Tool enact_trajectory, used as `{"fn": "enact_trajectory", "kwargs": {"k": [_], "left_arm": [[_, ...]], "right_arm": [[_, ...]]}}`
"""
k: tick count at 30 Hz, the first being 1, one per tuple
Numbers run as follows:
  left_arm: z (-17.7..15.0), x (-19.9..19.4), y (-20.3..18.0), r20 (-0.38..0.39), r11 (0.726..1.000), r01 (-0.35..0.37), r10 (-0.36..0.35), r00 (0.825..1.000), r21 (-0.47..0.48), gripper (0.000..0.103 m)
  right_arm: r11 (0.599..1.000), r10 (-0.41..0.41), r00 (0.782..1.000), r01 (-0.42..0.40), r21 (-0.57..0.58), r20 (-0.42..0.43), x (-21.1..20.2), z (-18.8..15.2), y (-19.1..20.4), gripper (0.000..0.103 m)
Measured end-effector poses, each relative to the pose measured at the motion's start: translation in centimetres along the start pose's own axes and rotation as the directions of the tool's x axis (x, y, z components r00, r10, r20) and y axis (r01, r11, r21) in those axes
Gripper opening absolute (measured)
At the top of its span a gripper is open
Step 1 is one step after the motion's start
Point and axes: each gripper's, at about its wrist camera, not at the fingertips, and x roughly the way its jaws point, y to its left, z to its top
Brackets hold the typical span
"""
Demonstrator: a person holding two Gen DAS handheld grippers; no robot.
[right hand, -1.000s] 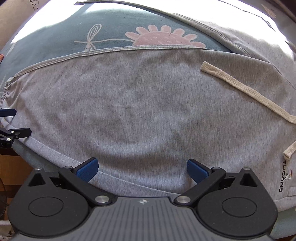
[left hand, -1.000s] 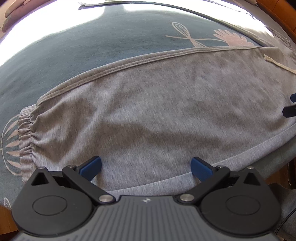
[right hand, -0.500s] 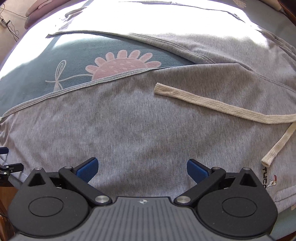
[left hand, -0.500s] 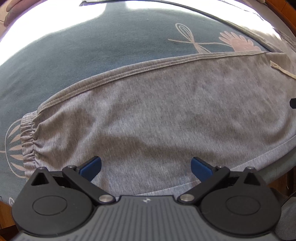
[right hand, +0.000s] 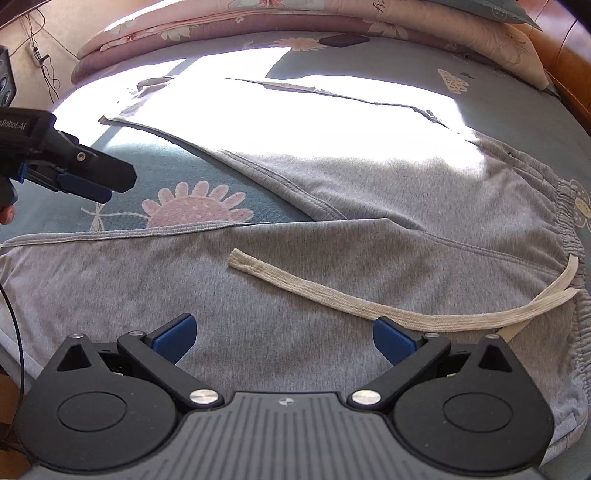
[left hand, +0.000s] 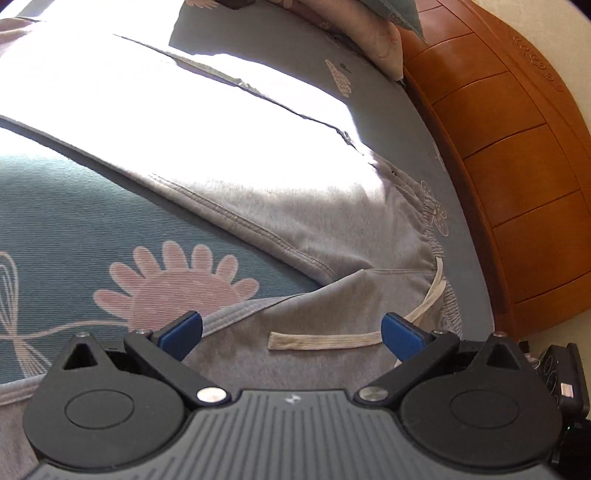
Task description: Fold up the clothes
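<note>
Grey sweatpants (right hand: 155,288) lie spread on the bed, legs to the left, elastic waistband (right hand: 567,221) to the right. The far leg (right hand: 332,125) lies in bright sun. A beige drawstring (right hand: 369,304) trails across the near leg. My right gripper (right hand: 283,338) hovers open above the near leg, holding nothing. My left gripper (left hand: 291,336) is open too, above the drawstring (left hand: 321,340) near the crotch of the sweatpants (left hand: 332,229). The left gripper (right hand: 114,186) also shows at the left of the right wrist view, above the flowered sheet.
The blue-green sheet with a pink flower (right hand: 195,208) covers the bed. Folded pink quilts and pillows (right hand: 295,18) lie along the far side. A wooden bed board (left hand: 517,184) stands at the right, just past the waistband. A cable (right hand: 16,332) hangs at the near left edge.
Both grippers have lifted away from the near leg and swung right toward the waist; the left one left the cuff end. Both stay open and hold nothing.
</note>
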Motion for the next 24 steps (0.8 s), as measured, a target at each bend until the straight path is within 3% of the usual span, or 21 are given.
{"fn": "enact_trajectory", "kwargs": {"k": [6,9,12,20,24], "left_arm": [[2.1,8.0,-0.9,-0.022,0.987,0.049,-0.053,0.998,-0.151,0.102],[2.4,10.4,0.0,-0.067,0.964,0.08,-0.1,0.993,-0.253,0.102],[2.4,11.4,0.7,-0.063,0.941,0.113,-0.14,0.988,-0.319,0.102],[3.9,13.0,-0.2,-0.092,0.924,0.202,-0.244,0.965,-0.324,0.102],[4.9,12.6,-0.2,-0.042,0.909,0.283,-0.31,0.95,-0.306,0.102]], "right_arm": [[0.999,0.052,0.997,-0.051,-0.019,0.062,-0.8,0.4,-4.3,0.103],[0.999,0.044,0.995,-0.043,-0.017,0.091,-0.7,0.3,-5.9,0.103],[1.0,0.02,0.995,-0.021,0.01,0.096,0.1,0.1,-6.9,0.103],[0.996,-0.024,0.994,0.015,0.086,0.107,1.2,1.2,-6.5,0.103],[0.994,-0.032,0.993,0.02,0.103,0.114,1.5,2.0,-5.7,0.103]]}}
